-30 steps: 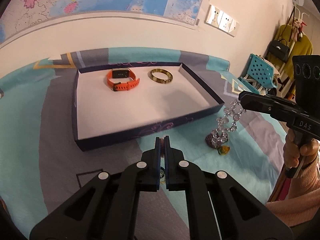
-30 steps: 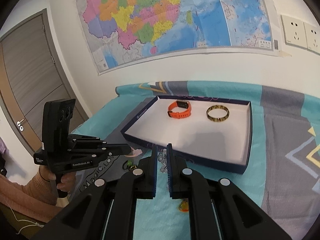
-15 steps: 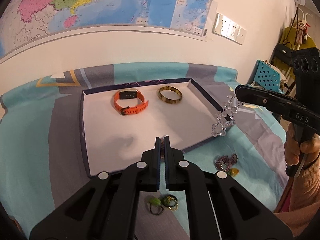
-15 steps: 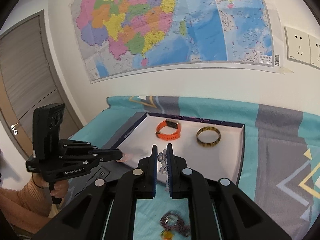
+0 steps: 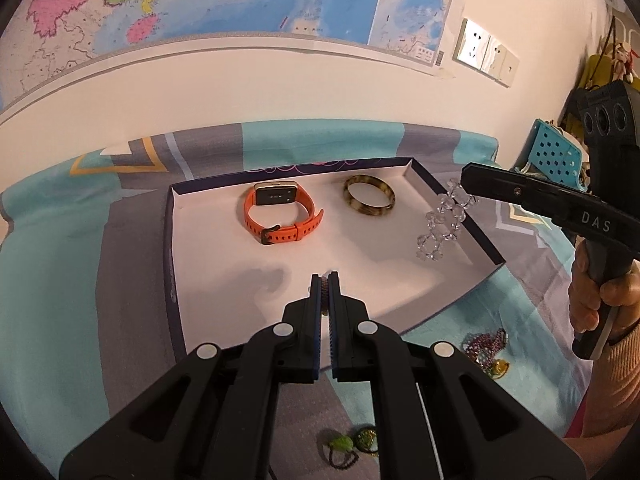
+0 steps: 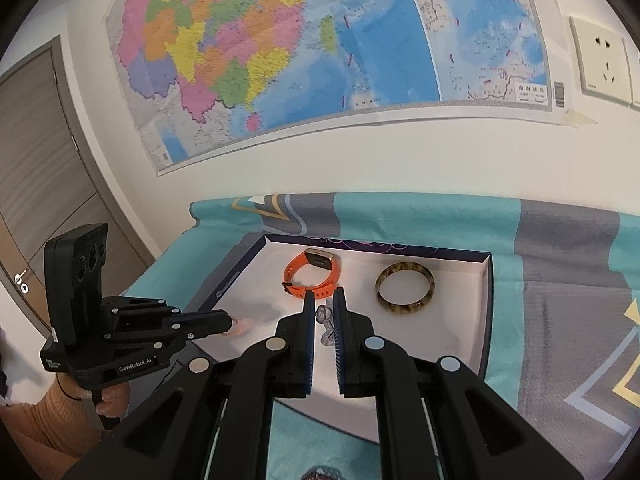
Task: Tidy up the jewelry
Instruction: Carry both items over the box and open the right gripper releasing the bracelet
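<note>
The tabletop [image 5: 60, 280], under a teal and grey cloth, carries a shallow tray [image 5: 170, 248] with a white floor and dark rim; both claws hang over it, so the step in hand looks like delivering two pieces into the tray. Already lying at the back of the tray are an orange watch [image 5: 280, 216] and, just beside it on the right, a mottled bangle [image 5: 369, 200], the two apart.

The right claw [image 6: 323, 312] is pinched on a clear bead bracelet [image 5: 440, 224], which dangles from its tips above the tray's right side, near the rim. The left claw [image 5: 325, 280] is pressed nearly closed over the tray's front middle, on something small and pinkish at its tips [image 6: 240, 325] that I cannot make out.

Next move, as I judge it: lower each piece onto bare white floor and let go, keeping the bracelet inside the rim and off the bangle. The loose strand may swing or catch on the tray wall.

Left on the cloth in front of the tray are a purple bead tangle [image 5: 486, 342] and green earrings [image 5: 352, 446]
</note>
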A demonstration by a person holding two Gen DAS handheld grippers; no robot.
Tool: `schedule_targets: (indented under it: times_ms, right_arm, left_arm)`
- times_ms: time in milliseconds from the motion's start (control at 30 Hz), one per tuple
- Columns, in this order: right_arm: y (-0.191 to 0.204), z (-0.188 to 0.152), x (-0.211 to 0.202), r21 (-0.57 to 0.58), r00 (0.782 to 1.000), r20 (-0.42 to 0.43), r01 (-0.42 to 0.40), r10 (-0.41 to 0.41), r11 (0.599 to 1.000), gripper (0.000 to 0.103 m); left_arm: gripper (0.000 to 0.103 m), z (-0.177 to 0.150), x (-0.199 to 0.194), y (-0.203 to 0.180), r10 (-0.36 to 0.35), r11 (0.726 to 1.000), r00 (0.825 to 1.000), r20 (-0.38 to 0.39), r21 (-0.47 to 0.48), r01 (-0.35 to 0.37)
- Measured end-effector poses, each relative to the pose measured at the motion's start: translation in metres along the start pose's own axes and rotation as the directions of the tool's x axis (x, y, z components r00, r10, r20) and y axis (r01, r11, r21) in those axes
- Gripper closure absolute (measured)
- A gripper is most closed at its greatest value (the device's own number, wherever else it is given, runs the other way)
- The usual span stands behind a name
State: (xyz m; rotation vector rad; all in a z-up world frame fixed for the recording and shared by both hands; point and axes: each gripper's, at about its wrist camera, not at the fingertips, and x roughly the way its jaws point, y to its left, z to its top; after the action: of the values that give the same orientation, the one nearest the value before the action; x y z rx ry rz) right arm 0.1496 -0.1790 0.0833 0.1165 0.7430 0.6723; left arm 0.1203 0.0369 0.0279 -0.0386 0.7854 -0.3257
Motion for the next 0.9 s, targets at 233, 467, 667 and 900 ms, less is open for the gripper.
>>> schedule_targets:
  times_ms: [233,467,667,900]
  right_arm:
    - [-0.005,0.006,0.015,0.020,1.000,-0.012,-0.014,0.015,1.000,0.096]
    - [-0.009,0.012,0.031,0.048,0.999,-0.021,-0.034,0.035,0.998,0.096]
    - [-0.013,0.014,0.046,0.065,0.999,-0.028,-0.034,0.036,0.997,0.096]
    - [-0.028,0.006,0.059,0.079,0.998,-0.067,0.021,-0.016,0.997,0.096]
  left_arm:
    - [0.099,0.007,0.014,0.002,0.012,1.000,1.000,-0.017,0.005,-0.012]
    - [0.099,0.012,0.025,0.005,0.024,1.000,0.999,-0.034,0.004,-0.024]
    - [0.099,0.017,0.033,0.009,0.044,0.999,0.998,-0.043,0.001,-0.044]
    - [0.099,0.019,0.047,0.015,0.056,0.998,0.996,-0.074,-0.004,-0.056]
